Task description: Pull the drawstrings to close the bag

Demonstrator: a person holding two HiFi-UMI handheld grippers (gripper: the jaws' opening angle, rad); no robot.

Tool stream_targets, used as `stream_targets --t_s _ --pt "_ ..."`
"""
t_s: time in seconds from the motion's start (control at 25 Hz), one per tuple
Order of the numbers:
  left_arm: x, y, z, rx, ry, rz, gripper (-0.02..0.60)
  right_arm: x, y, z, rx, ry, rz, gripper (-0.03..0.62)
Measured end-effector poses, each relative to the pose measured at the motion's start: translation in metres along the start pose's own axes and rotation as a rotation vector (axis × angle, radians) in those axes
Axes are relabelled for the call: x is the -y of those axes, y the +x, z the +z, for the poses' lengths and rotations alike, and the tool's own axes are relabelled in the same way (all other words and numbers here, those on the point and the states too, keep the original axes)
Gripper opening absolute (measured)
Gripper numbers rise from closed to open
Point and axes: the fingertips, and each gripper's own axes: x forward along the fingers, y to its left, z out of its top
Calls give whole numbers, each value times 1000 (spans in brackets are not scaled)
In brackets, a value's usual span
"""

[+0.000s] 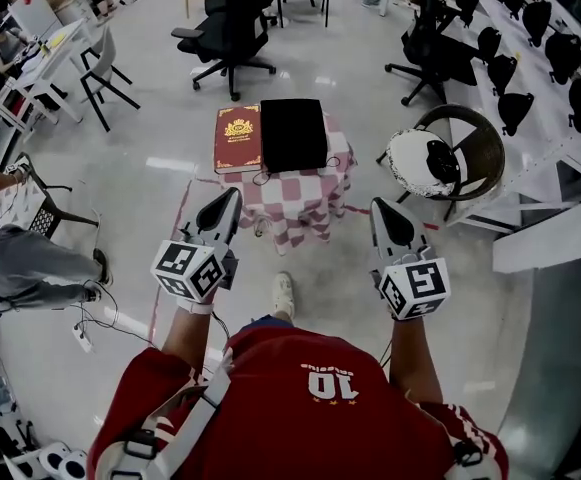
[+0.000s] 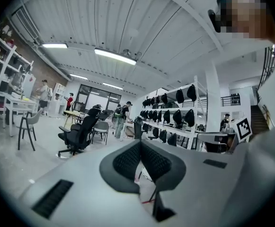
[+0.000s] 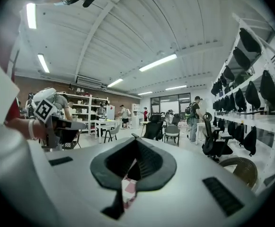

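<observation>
A black drawstring bag (image 1: 293, 134) lies flat on a small table with a red-and-white checked cloth (image 1: 310, 203), straight ahead in the head view. A thin dark cord loop (image 1: 262, 177) hangs off the bag's near left corner. My left gripper (image 1: 232, 194) hovers short of the table's near left edge, apart from it. Its jaws (image 2: 140, 143) are shut and hold nothing. To the right, my right gripper (image 1: 378, 206) is held off the table's near right corner. It is shut too (image 3: 136, 141), with nothing in it. Both point level toward the table.
A red book (image 1: 238, 138) lies on the table left of the bag. A round wicker chair (image 1: 450, 153) stands close on the right. Black office chairs (image 1: 228, 30) stand beyond the table. A seated person (image 1: 20, 263) is at the left. Shelving (image 1: 550, 38) runs along the right wall.
</observation>
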Motion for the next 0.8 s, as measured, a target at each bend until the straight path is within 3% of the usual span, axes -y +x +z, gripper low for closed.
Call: stream_targets --t_s 0.36,0.64,0.8 --pt "-34 56 26 -11 0 -59 9 20 52 33 61 52 -4 15" --pt "-73 93 34 -10 -2 -99 9 41 96 42 111 107 -59 15" --pt "-89 107 36 -9 -3 -121 9 48 115 37 79 50 -136 15"
